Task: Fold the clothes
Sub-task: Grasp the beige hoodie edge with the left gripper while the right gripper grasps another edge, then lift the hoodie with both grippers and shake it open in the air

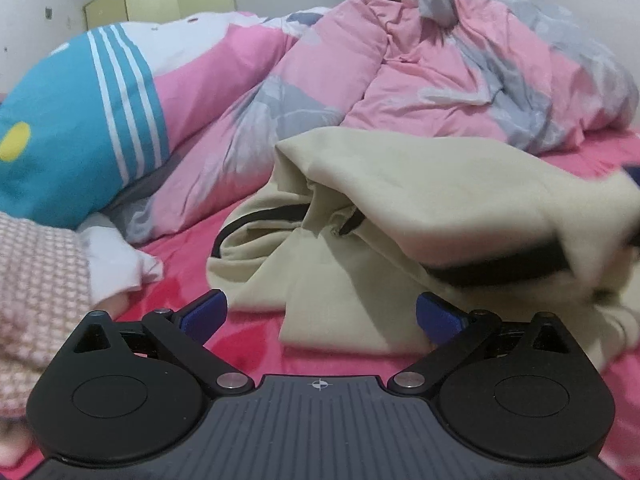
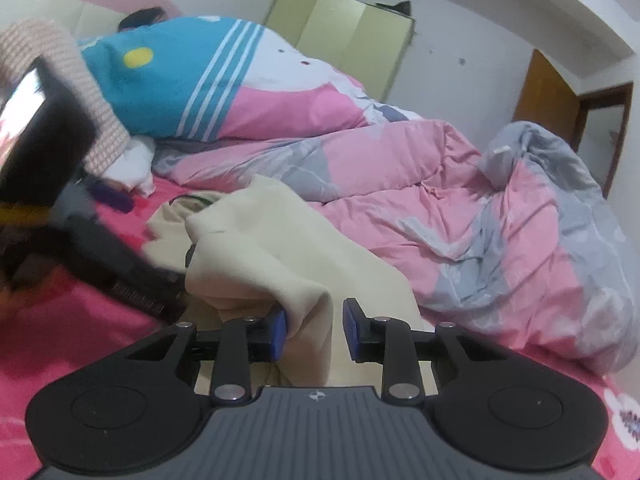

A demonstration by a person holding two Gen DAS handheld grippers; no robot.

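A cream garment (image 1: 420, 216) with black trim lies crumpled on the pink bed sheet (image 1: 248, 344). My left gripper (image 1: 320, 316) is wide open and empty, just in front of the garment's near edge. In the right wrist view the same cream garment (image 2: 256, 248) lies ahead. My right gripper (image 2: 316, 330) has its jaws partly open, with a fold of the cream fabric hanging between the pads and touching the left pad (image 2: 278, 334). The left gripper's body (image 2: 80, 240) shows blurred at the left of that view.
A rumpled pink and grey duvet (image 1: 440, 76) lies behind the garment. A blue, white and pink plush pillow (image 1: 80, 120) lies at the left. A pink knitted sleeve (image 1: 36, 292) shows at the near left. A yellow-green cabinet (image 2: 344, 36) and a wooden door (image 2: 560, 96) stand by the wall.
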